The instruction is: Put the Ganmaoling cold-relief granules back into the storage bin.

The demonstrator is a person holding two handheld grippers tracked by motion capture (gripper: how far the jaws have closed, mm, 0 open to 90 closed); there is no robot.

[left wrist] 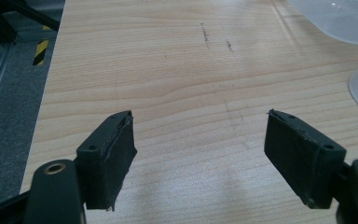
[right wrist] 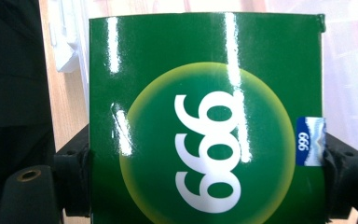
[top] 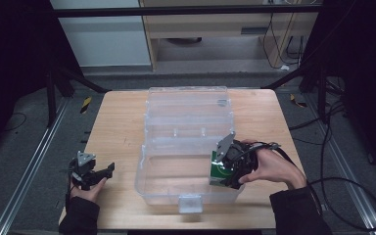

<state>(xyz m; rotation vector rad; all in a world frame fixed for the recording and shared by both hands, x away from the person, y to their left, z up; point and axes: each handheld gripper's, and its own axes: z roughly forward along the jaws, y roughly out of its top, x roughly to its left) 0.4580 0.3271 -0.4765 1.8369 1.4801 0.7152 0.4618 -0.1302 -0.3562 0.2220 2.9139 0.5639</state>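
A clear plastic storage box (top: 149, 183) stands in the middle of the wooden table (top: 120, 127), its lid (top: 188, 105) swung open toward the far side. My right gripper (top: 226, 177) is shut on a glossy green carton (top: 219, 170) printed with white digits in a yellow circle, and holds it at the box's right end, inside or just above the rim. Up close, the green carton (right wrist: 209, 126) is clamped by its two sides between the right gripper (right wrist: 208, 142). At the table's left front my left gripper (top: 105, 172) is open over bare wood, nothing between the left gripper (left wrist: 200, 114) jaws.
A white latch (top: 190, 203) sits on the box's near wall. Corners of the clear box (left wrist: 340, 18) reach into the left gripper view at top right. Black frame legs and cables (top: 333, 147) surround the table; yellow-black tape (top: 85, 104) marks the floor at left.
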